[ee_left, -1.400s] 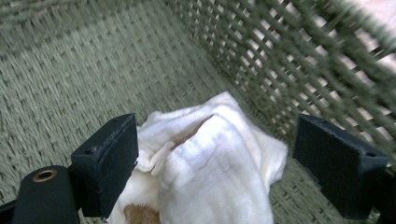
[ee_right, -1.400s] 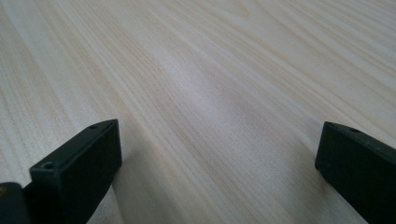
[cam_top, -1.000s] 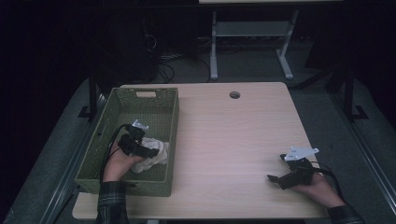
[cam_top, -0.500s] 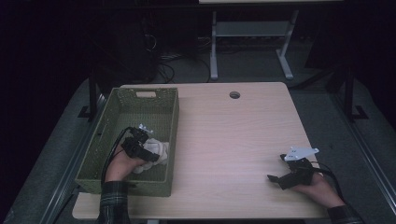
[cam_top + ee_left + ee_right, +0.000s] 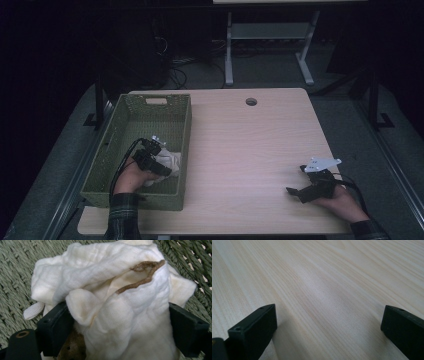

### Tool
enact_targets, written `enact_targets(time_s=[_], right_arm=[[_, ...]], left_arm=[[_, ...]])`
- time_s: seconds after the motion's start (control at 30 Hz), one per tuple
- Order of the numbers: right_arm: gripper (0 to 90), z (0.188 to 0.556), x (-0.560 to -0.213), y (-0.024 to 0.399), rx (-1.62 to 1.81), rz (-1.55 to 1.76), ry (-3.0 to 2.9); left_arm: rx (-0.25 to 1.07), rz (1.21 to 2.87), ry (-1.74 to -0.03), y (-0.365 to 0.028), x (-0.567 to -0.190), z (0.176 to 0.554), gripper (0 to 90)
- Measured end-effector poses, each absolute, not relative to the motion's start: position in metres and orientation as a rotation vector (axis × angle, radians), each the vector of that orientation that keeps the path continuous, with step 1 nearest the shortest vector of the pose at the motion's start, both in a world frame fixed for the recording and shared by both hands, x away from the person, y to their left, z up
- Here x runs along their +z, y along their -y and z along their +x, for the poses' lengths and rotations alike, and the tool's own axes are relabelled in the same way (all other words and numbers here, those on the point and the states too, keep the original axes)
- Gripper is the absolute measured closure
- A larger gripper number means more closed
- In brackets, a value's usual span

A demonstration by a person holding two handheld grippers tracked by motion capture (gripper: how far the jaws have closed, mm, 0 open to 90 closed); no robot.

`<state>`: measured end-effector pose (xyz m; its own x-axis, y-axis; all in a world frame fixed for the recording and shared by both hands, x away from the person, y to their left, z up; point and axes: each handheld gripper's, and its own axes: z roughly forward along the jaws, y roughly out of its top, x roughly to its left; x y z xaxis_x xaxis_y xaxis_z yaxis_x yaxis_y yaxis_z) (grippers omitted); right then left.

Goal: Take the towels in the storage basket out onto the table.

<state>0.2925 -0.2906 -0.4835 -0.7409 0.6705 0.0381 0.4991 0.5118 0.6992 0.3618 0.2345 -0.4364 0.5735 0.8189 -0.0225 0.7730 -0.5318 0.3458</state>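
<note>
A crumpled white cloth (image 5: 171,161) with a brown cord on it lies on the floor of a green woven basket (image 5: 185,127) at the table's left. My left gripper (image 5: 159,162) reaches into the basket. In the left gripper view the cloth (image 5: 112,297) bulges between the two black jaws, which stand wide apart on either side of it, so the left gripper (image 5: 117,315) is open around it. My right gripper (image 5: 296,180) rests low at the table's front right. It points left, and the right gripper (image 5: 329,312) is open over bare wood.
The light wooden table (image 5: 250,145) has a round cable hole (image 5: 251,101) near its far edge. The basket's tall walls close in the left hand on the near and right sides. Beyond the table, a desk frame (image 5: 229,55) and cables stand on the dark floor.
The left hand has shifted only slightly inside the basket, staying at the cloth. The right hand and its gripper have not moved.
</note>
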Motion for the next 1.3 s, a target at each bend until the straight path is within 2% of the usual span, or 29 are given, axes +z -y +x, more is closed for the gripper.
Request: enact_targets(time_s=[0.13, 0.27, 0.37, 0.57, 0.9, 1.3], right_arm=[[0.0, 0.293, -0.484, 0.291, 1.049, 0.992, -2.517], [0.0, 0.293, -0.484, 0.291, 1.049, 0.993, -2.517], [0.0, 0.293, -0.483, 0.291, 1.049, 0.993, -2.518], [0.0, 0.293, -0.484, 0.291, 1.049, 0.993, -2.517], [0.0, 0.293, -0.483, 0.291, 1.048, 0.993, -2.518], [0.0, 0.293, -0.483, 0.291, 1.049, 0.993, -2.518]], left_arm=[[0.212, 2.498, -1.301, -0.233, -0.431, 0.360, 27.3], [0.211, 2.485, -1.292, -0.235, -0.425, 0.358, 54.1], [0.198, 2.494, -1.282, -0.235, -0.424, 0.358, 63.5], [0.154, 2.450, -1.313, -0.240, -0.420, 0.358, 68.7], [0.140, 2.312, -1.289, -0.252, -0.406, 0.357, 69.2], [0.221, 2.107, -1.200, -0.264, -0.378, 0.347, 69.2]])
